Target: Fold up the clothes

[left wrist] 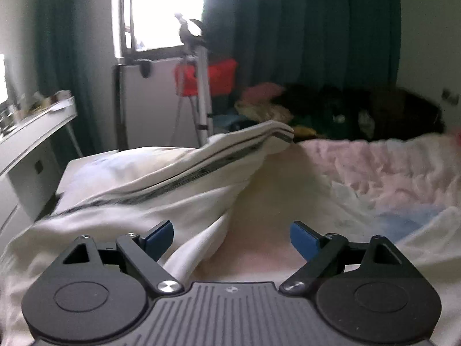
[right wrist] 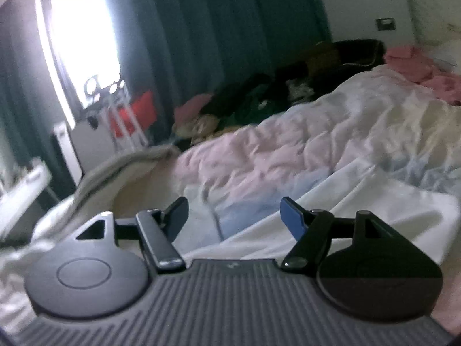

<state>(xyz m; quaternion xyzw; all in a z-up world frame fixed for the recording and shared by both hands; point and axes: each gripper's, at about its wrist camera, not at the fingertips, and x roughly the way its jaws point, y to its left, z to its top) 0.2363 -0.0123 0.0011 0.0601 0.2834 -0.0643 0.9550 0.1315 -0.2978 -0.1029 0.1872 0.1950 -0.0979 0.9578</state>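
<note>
Both hand-held grippers, left (left wrist: 232,238) and right (right wrist: 234,214), gape empty over blurred white garment (left wrist: 144,178).

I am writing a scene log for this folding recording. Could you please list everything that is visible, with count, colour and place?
white garment: one, white with a dark stripe, lying rumpled on the bed, in front of the left gripper
bedding: one, pale pink and white, covering the bed
pile of clothes: one, mostly dark with pink and yellow pieces, at the far edge of the bed
curtains: dark green, beside the window
window: one, very bright, far wall
tripod: one, silver, below the window
red object: one, behind the tripod
left gripper: open, empty
right gripper: open, empty
</note>
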